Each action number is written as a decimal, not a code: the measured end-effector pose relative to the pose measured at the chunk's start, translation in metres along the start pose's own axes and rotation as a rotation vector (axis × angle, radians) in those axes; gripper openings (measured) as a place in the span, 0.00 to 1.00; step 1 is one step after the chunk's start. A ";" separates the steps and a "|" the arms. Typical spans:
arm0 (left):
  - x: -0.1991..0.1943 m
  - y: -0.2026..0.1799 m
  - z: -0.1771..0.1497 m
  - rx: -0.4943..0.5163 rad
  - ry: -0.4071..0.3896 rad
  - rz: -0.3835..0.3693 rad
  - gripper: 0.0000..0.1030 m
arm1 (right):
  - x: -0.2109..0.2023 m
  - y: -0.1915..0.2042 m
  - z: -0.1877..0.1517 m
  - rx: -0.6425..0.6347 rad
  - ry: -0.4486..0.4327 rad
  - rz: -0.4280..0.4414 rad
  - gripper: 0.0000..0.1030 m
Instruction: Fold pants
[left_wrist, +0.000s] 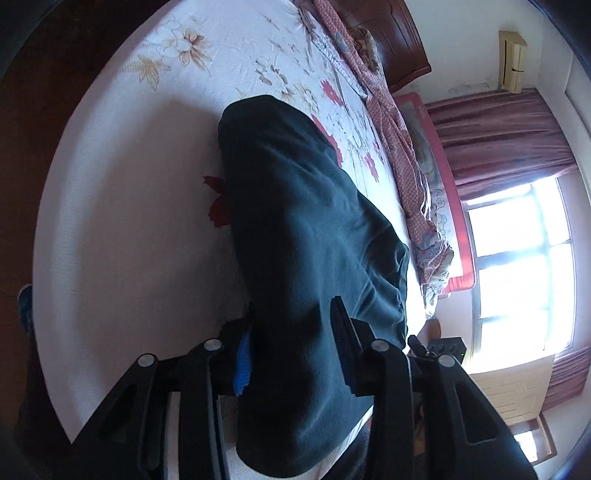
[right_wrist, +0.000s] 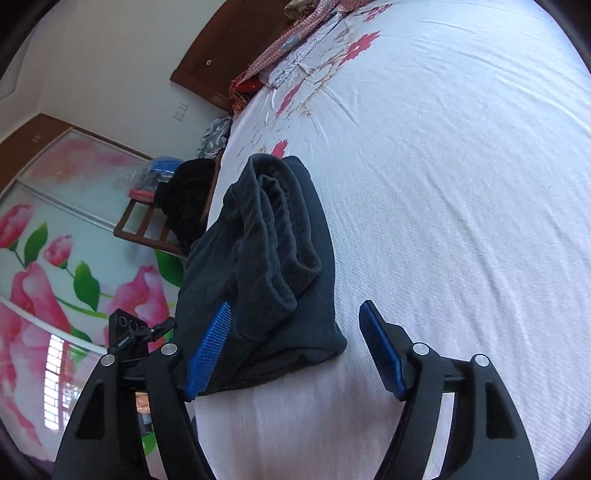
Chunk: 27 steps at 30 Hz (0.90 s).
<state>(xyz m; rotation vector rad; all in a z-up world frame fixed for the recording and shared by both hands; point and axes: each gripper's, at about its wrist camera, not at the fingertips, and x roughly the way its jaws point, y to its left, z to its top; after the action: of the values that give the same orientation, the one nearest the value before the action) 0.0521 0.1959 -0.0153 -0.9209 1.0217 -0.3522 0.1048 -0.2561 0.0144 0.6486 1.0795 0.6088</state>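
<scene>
- Pants (right_wrist: 266, 258) lie folded on the bed (right_wrist: 461, 203); the fold looks just laid down.
- Left gripper (left_wrist: 291, 354) straddles cloth — whether it pinches, I cannot tell.
- Right gripper (right_wrist: 295, 347) gapes, holding nothing; next — smooth or fold again.

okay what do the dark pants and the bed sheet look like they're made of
The pants look like a soft, thick knit, maybe fleece or sweatshirt jersey: matte dark surface, rounded folds, a ribbed band at the edge. The bed sheet looks like thin woven cotton or a cotton blend: fine grid texture, matte white with printed flowers, sharp little creases. The exact fibre of either can't be told from here.
</scene>
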 end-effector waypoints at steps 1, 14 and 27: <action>-0.008 -0.004 -0.003 0.024 -0.024 0.016 0.44 | -0.012 0.000 0.002 0.007 -0.032 0.000 0.69; 0.009 -0.078 -0.058 0.247 0.113 -0.033 0.59 | 0.067 0.057 0.018 0.141 0.008 0.412 0.69; 0.010 -0.035 -0.068 0.088 0.120 -0.087 0.53 | 0.054 0.087 0.016 0.101 0.017 0.365 0.80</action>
<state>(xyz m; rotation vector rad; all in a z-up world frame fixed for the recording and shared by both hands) 0.0047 0.1354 -0.0075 -0.8744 1.0688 -0.5270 0.1271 -0.1619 0.0515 0.9413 1.0193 0.8787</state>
